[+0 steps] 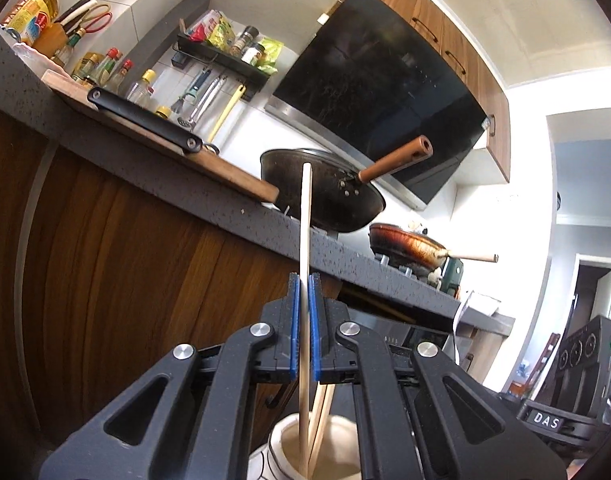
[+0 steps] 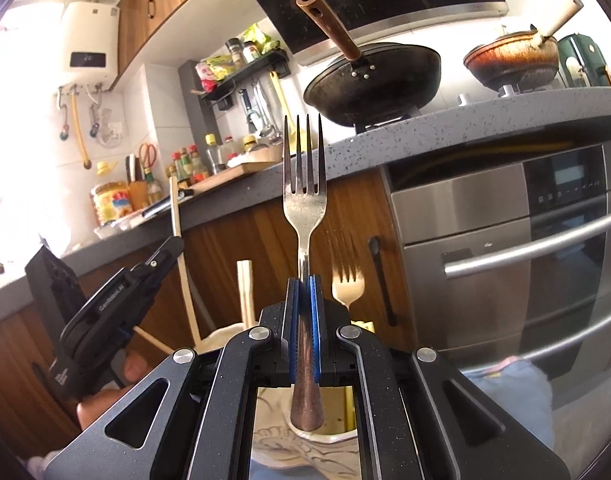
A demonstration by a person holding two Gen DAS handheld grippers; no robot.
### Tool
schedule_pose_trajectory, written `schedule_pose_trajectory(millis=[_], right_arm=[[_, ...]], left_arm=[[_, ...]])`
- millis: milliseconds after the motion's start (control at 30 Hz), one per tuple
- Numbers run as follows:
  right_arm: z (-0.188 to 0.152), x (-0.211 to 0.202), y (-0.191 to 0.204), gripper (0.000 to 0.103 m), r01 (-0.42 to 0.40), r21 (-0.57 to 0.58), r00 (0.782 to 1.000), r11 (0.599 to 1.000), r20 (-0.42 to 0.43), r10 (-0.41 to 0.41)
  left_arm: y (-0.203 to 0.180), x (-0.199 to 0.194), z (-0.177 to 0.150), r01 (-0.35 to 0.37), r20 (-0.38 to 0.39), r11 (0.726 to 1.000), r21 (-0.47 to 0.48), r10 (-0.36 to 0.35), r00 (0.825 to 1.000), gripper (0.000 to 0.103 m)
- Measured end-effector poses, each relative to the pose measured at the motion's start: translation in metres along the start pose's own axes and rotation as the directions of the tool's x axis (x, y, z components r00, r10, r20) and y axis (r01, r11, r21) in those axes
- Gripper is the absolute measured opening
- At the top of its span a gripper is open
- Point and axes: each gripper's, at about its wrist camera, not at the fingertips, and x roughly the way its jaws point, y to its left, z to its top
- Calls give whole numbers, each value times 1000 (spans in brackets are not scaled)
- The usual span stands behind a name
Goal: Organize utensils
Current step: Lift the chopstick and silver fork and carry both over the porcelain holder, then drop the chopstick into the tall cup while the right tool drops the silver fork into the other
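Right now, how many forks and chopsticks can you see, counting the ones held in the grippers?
Forks: 2, a silver fork clamped in the right gripper and a second fork standing behind it.
Chopsticks: 3, one held chopstick in the left gripper and two loose chopsticks in the cup.
Total: 5

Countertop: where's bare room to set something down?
Bare grey counter runs along the front edge below the black wok and between it and the brown wok. Left end is crowded: cutting board, bottles.
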Motion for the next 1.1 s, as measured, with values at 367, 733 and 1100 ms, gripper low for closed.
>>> schedule_pose_trajectory(millis=[367, 733, 1100], right_arm=[[-16, 8, 0, 6, 60, -65, 998, 996, -27, -62], [-37, 23, 1, 6, 108, -111, 984, 988, -133, -122], [-47, 31, 5, 6, 124, -142, 972, 982, -182, -149]], left_arm=[[-5, 0, -22, 18, -87, 999, 44, -14, 996, 4], [-6, -4, -28, 23, -136, 999, 40, -17, 991, 5], [-5, -5, -26, 7, -140, 999, 32, -3, 990, 5]])
